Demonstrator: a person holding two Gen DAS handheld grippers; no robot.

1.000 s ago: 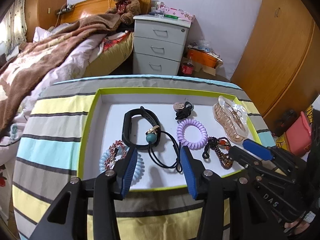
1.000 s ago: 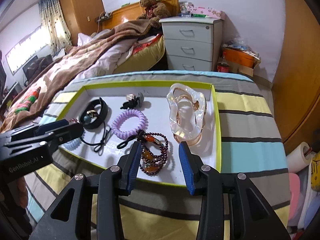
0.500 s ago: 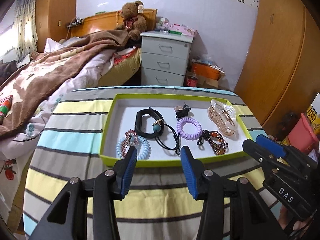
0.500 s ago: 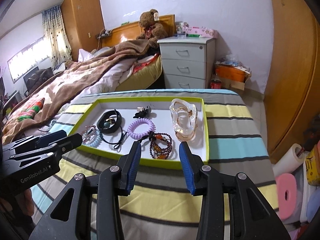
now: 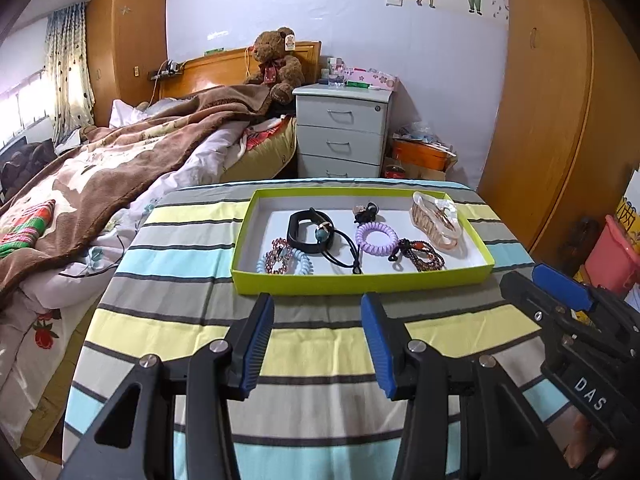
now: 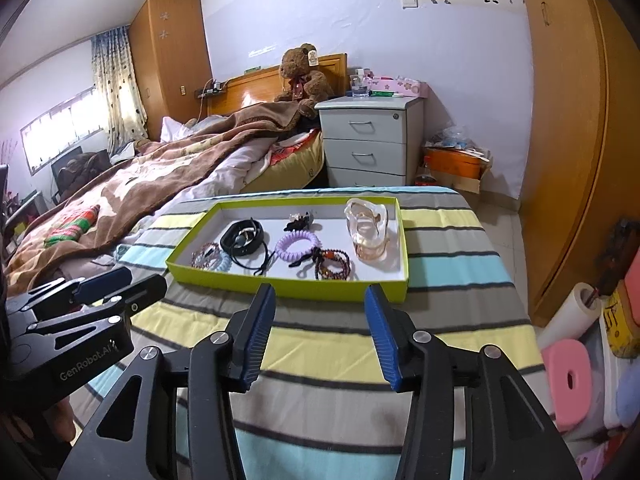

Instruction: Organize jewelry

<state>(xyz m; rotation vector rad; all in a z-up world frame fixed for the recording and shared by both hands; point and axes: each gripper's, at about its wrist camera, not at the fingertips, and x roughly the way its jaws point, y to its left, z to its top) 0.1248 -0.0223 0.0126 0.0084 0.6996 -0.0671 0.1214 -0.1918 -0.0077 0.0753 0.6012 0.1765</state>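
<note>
Both grippers have been drawn back from the tray [image 5: 360,282] since the earlier frames; it now lies well ahead of them on the striped counter [image 5: 304,344]. Left gripper [image 5: 318,340]: jaws released, nothing between. Right gripper [image 6: 320,336]: jaws opening, nothing between. Inside the tray, a clear hair claw [image 5: 436,220] is seen at far right, black band [image 5: 306,230] at centre-left, purple coil tie [image 5: 376,236] at centre, beaded bracelet [image 5: 426,256] near the front wall.

left wrist: faces tray [image 5: 362,282] from near | right wrist: same, further right | shared: tray
</note>
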